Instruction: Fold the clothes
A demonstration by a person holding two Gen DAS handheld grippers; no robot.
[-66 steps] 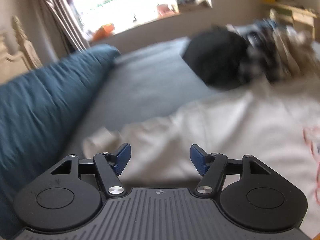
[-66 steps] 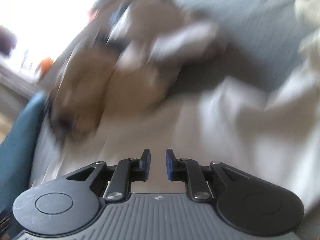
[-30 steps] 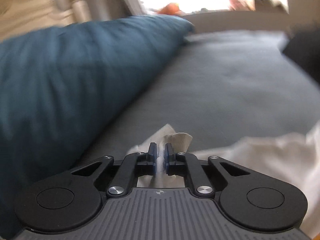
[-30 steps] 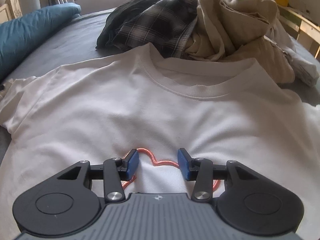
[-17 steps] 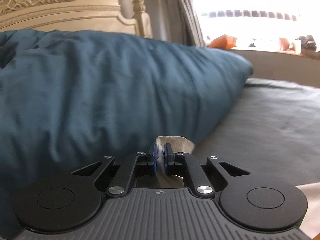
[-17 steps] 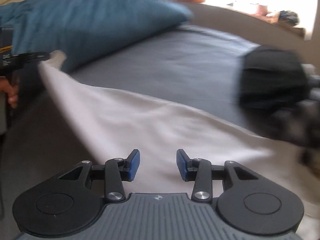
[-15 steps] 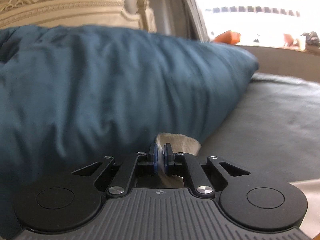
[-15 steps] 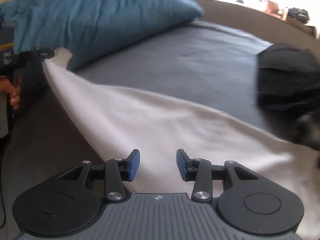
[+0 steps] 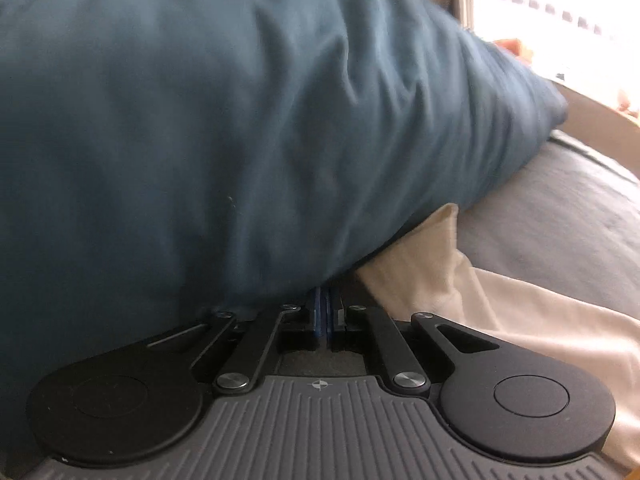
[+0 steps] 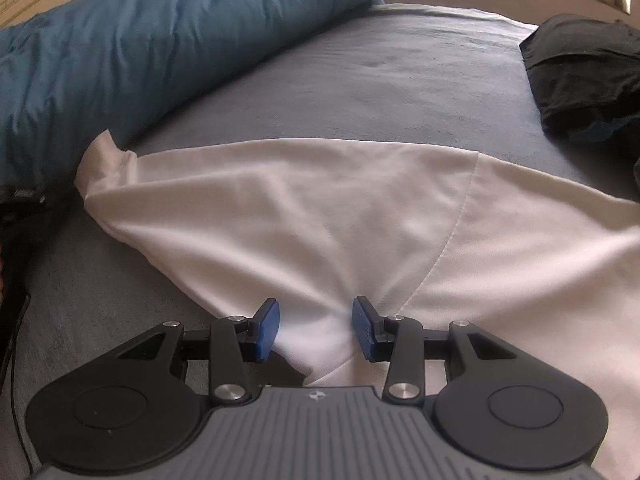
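Sleeve (image 10: 100, 160) pulled out to pillow (image 9: 240, 120); left tool (image 9: 325, 312) shut, empty; right tool (image 10: 315, 330) apart over white shirt (image 10: 320, 208) on bed (image 10: 360, 80). Smooth before folding

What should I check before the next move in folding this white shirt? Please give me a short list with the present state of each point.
1. Sleeve stretched out on the grey bed: ok.
2. Sleeve tip free of the blue pillow: not ok, it lies against the pillow's edge.
3. Left gripper holds the sleeve: cannot tell; jaws shut, no cloth seen between them.
4. Right gripper ready to grasp: ok; jaws open, cloth of the shirt between them.
5. Black clothes apart from the shirt: ok.
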